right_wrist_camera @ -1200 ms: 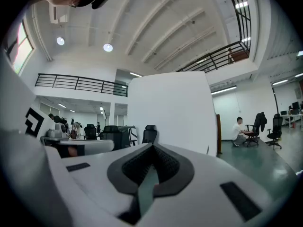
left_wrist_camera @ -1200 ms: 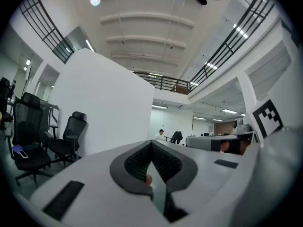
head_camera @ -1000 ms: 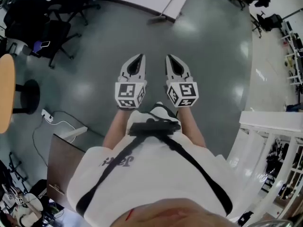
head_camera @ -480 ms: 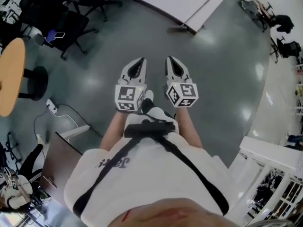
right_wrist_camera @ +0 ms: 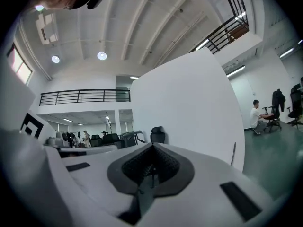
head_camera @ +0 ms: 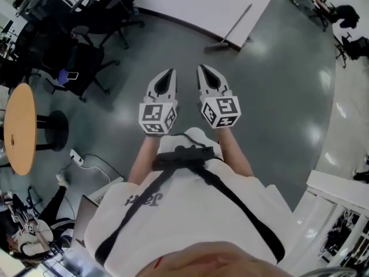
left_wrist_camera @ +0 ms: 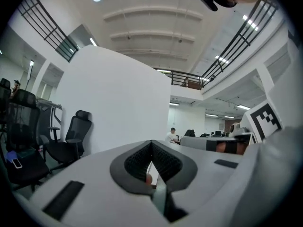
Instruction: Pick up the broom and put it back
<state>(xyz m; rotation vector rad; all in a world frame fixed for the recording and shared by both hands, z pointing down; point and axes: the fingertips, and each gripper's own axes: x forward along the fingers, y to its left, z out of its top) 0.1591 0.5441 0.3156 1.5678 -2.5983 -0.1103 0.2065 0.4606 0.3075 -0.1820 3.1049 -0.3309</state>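
Observation:
The broom (head_camera: pixel 230 29) leans against the end of a white partition wall (head_camera: pixel 196 2), its head on the grey floor, well ahead of both grippers. In the right gripper view, the broom's thin handle (right_wrist_camera: pixel 233 153) shows against that wall. My left gripper (head_camera: pixel 170 73) and right gripper (head_camera: pixel 203 69) are held side by side at waist height, pointing level toward the wall. Both are shut with nothing between the jaws. In the gripper views, the left gripper (left_wrist_camera: pixel 151 143) and the right gripper (right_wrist_camera: pixel 152 145) each have their tips touching.
Black office chairs (head_camera: pixel 75 68) stand at the left. A round wooden table (head_camera: pixel 20 128) and a power strip with cable (head_camera: pixel 75 154) lie nearer. A white railing (head_camera: pixel 340 195) is at the lower right. A person sits far off (right_wrist_camera: pixel 259 115).
The person has walked forward across the floor with both shut grippers held out in front. The chairs and the round table have slid further into the head view at the left.

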